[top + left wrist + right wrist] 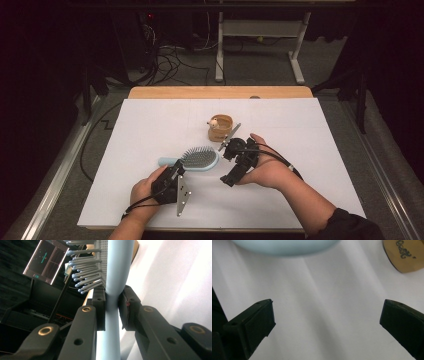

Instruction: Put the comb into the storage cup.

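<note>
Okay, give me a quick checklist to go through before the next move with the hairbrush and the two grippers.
1. Left gripper shut on the hairbrush handle: ok.
2. Grip sits on the handle just below the bristles, not on them: ok.
3. Right gripper open with nothing between its jaws: ok.
4. Right gripper apart from the hairbrush head: ok in the high view.
5. Wooden cup upright on the white board, apart from the hairbrush: ok.
6. Whether the hairbrush is lifted off the white board: cannot tell.

Lab: floor cables, monitor
</note>
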A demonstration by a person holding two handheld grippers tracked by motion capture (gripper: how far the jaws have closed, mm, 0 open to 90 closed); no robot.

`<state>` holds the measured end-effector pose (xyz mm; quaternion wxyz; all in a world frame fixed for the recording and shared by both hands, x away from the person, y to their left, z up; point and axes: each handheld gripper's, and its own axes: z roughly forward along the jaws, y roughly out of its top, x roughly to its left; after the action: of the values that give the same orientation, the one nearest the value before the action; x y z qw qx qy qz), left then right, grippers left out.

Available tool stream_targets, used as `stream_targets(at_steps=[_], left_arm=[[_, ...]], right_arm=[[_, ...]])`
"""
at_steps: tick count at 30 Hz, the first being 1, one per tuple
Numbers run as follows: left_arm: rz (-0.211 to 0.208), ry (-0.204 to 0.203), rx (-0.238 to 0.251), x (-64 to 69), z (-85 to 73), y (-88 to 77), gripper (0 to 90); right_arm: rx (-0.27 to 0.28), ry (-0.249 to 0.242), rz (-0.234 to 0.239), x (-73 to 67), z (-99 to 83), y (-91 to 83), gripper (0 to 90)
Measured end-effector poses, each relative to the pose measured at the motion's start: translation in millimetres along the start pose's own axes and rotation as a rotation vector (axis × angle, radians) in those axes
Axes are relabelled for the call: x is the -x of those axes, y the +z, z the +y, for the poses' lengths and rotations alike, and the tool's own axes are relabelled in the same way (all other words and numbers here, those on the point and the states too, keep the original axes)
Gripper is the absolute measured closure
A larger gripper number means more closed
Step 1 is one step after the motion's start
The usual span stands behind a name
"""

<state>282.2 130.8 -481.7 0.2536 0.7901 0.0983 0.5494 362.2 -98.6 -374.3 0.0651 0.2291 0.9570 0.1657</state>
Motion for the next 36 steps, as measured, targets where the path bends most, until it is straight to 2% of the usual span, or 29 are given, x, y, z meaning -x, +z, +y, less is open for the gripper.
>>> stream_targets(at_steps=[7,11,13,19,27,36], left_arm=[[-0.003,-0.021,0.005,-1.7,-0.1,0.3,77.0],[-0.004,-0.022,0.007,-2.4,0.1,0.4,77.0],[-0.004,-0.036,0.007,-2.3,0.4,0.6,77.0],[0.005,-0.047,0.007,-4.5,0.3,-0.4,77.0],[0.003,-0.066,-0.003,-6.9,-0.1,0.2,77.0],[-0.002,-0.08,0.001,-8.6,-0.2,-0.4,77.0]], right_arm=[[-0.027,0.015,-0.019,10.0,-14.3,6.3,0.2],[-0.066,0.015,-0.033,13.7,-22.9,13.0,0.2],[-0.084,0.016,-0.042,15.0,-26.5,16.0,0.2],[-0.112,0.024,-0.055,20.9,-37.9,22.8,0.2],[-0.139,0.052,-0.066,29.6,-50.2,26.7,0.3],[-0.135,0.062,-0.083,31.7,-61.7,28.0,0.3]])
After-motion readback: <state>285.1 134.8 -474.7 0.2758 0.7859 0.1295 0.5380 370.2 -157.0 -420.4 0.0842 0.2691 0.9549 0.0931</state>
